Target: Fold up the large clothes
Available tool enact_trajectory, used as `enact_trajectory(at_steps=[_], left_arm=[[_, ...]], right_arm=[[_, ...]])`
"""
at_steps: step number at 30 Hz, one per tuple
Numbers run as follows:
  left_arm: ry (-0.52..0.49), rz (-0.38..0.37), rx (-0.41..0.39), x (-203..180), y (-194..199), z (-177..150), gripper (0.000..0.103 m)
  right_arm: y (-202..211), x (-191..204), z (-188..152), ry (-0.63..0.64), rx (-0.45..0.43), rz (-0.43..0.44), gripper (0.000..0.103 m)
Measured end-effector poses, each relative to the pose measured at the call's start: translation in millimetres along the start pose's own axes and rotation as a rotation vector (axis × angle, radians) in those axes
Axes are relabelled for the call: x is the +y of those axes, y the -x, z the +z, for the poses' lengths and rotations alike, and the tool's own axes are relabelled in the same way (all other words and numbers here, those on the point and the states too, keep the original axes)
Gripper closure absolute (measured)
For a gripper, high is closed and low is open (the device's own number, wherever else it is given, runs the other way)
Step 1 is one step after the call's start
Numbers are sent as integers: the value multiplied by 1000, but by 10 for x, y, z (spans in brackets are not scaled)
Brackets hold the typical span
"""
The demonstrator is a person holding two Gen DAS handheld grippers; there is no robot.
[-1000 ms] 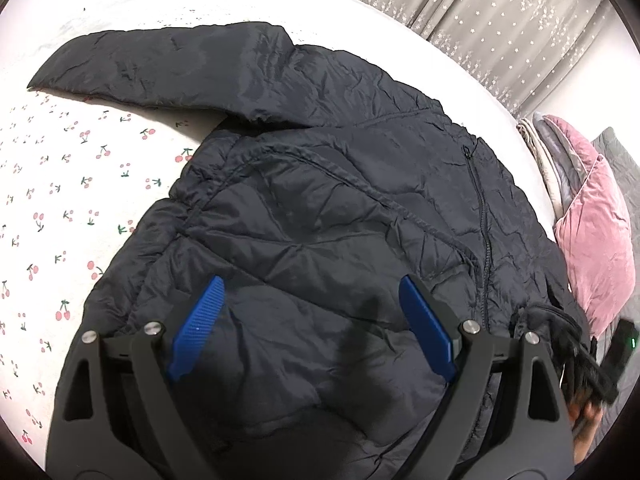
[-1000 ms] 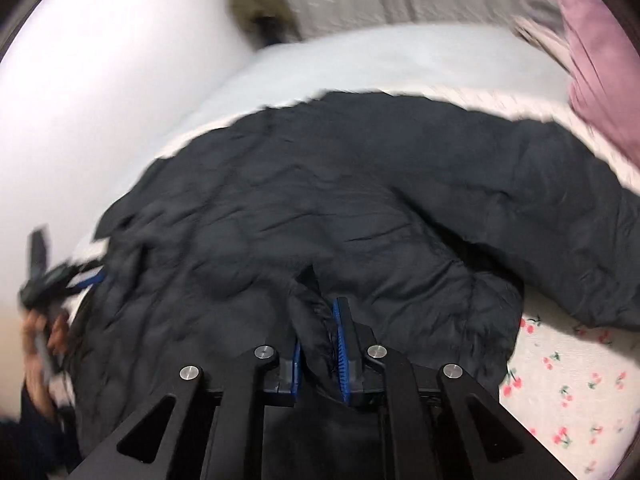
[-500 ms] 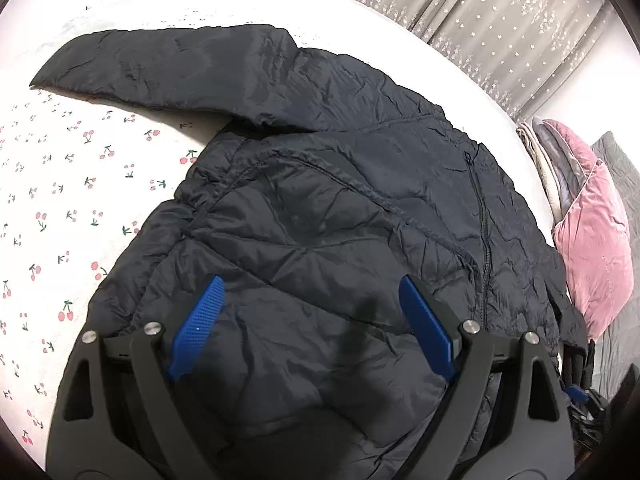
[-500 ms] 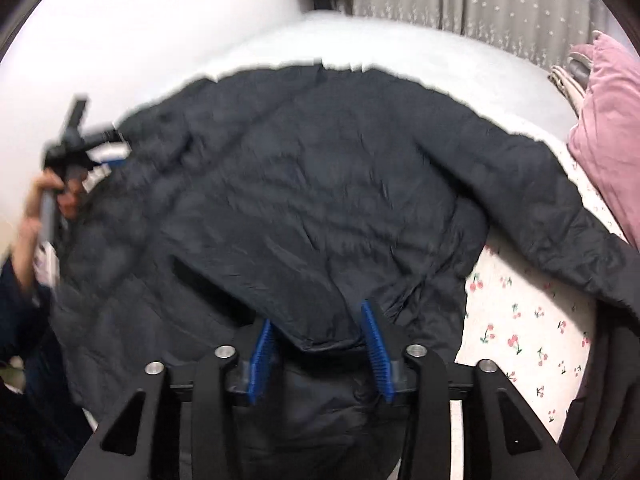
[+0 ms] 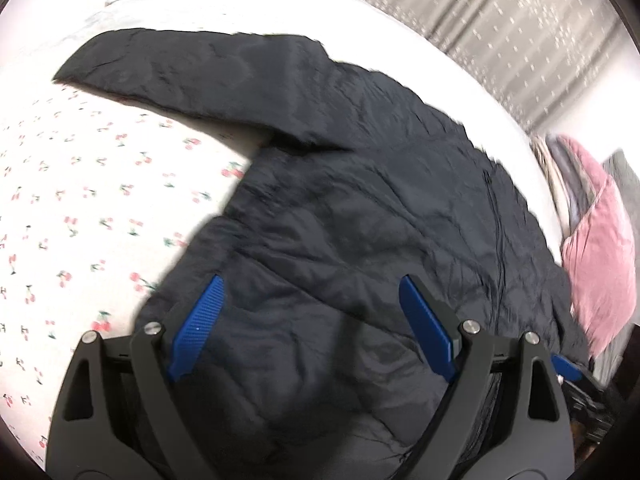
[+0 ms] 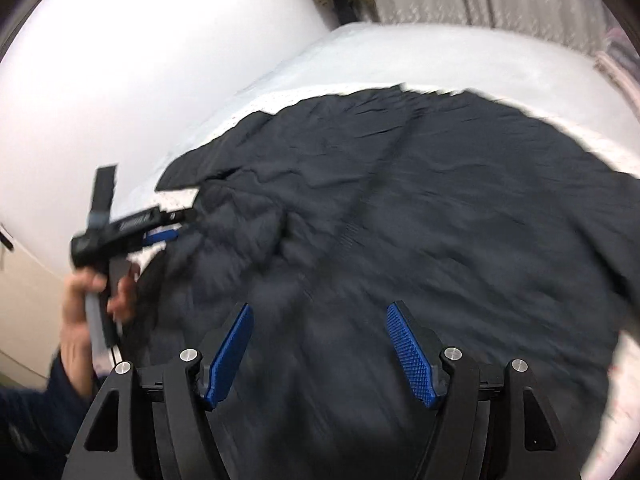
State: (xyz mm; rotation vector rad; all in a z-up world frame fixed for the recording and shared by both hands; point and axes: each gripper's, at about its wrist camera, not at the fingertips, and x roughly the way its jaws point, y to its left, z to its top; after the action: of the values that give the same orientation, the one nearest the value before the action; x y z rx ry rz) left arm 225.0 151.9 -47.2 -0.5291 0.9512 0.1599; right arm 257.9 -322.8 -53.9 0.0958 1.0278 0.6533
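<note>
A black quilted puffer jacket (image 5: 360,220) lies spread on the bed, one sleeve (image 5: 192,68) stretched out to the upper left. My left gripper (image 5: 312,320) is open and empty, hovering over the jacket's lower body. In the right wrist view the jacket (image 6: 420,220) fills the frame, blurred. My right gripper (image 6: 320,340) is open and empty above it. The left gripper (image 6: 132,228) with the hand holding it shows at the left edge of the jacket in that view.
The bed has a white sheet with a cherry print (image 5: 80,220). A pink velvet pillow (image 5: 600,260) lies at the right. Grey dotted curtains (image 5: 520,32) hang behind. A white wall (image 6: 120,60) lies beyond the bed's far side.
My right gripper has opened and let go of the jacket fold it pinched, then swung left over the jacket. The left gripper stayed open and shifted slightly.
</note>
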Motion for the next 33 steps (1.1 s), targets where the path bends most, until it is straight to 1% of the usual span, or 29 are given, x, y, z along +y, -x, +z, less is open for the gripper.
enact_trajectory(at_steps=[4, 7, 8, 9, 10, 11, 12, 13, 14, 17, 18, 19, 21, 22, 23, 24, 25, 26, 27, 29, 30, 32, 33], left_arm=[[100, 4, -43, 351, 97, 176, 14], [171, -11, -49, 583, 130, 249, 14], [179, -16, -49, 612, 138, 250, 14], [184, -20, -50, 645, 146, 257, 14], [188, -21, -52, 676, 154, 269, 14], [192, -22, -54, 687, 164, 274, 14], [196, -26, -57, 696, 171, 274, 14], [202, -35, -61, 705, 182, 279, 14], [204, -42, -63, 707, 189, 279, 14], [204, -59, -57, 684, 192, 263, 14], [205, -68, -48, 688, 187, 257, 14], [208, -78, -40, 686, 174, 255, 14], [203, -97, -27, 648, 143, 248, 14], [185, -106, -19, 590, 121, 227, 14], [154, -113, -7, 509, 89, 203, 14], [95, -123, 22, 377, 27, 161, 14], [52, -124, 47, 282, -23, 125, 14], [-6, -111, 77, 154, -94, 70, 14], [-42, -87, 92, 68, -142, 24, 14], [-147, 17, 112, -116, -243, -74, 14], [-215, 67, 129, -209, -302, -126, 14], [-283, 115, 133, -292, -333, -176, 14], [-298, 132, 127, -320, -326, -189, 14]], right_arm=[[-696, 164, 413, -11, 33, 43, 32], [-1148, 221, 578, -34, 74, 61, 32], [-1232, 245, 602, -40, 80, 72, 33], [-1296, 283, 606, -39, 81, 100, 39], [-1294, 349, 598, -22, 73, 135, 44], [-1256, 456, 563, 15, 60, 195, 50], [-1194, 556, 523, 54, 48, 237, 51], [-1084, 714, 449, 120, 32, 280, 51], [-1010, 825, 395, 166, 28, 308, 51], [-758, 1186, 143, 306, 46, 418, 51], [-724, 1293, 54, 349, 65, 424, 51], [-722, 1360, -14, 378, 85, 410, 51], [-860, 1431, -161, 419, 152, 306, 50], [-987, 1391, -217, 409, 196, 254, 50], [-1088, 1333, -250, 385, 229, 220, 50], [-1191, 1244, -278, 342, 263, 194, 50], [-1243, 1187, -293, 309, 276, 189, 50], [-1241, 1126, -306, 272, 272, 200, 50], [-1190, 1093, -317, 247, 257, 205, 50], [-1040, 1045, -322, 202, 229, 202, 50], [-933, 1007, -325, 181, 210, 204, 49], [-621, 843, -327, 111, 149, 200, 49], [-456, 723, -331, 61, 119, 191, 48]])
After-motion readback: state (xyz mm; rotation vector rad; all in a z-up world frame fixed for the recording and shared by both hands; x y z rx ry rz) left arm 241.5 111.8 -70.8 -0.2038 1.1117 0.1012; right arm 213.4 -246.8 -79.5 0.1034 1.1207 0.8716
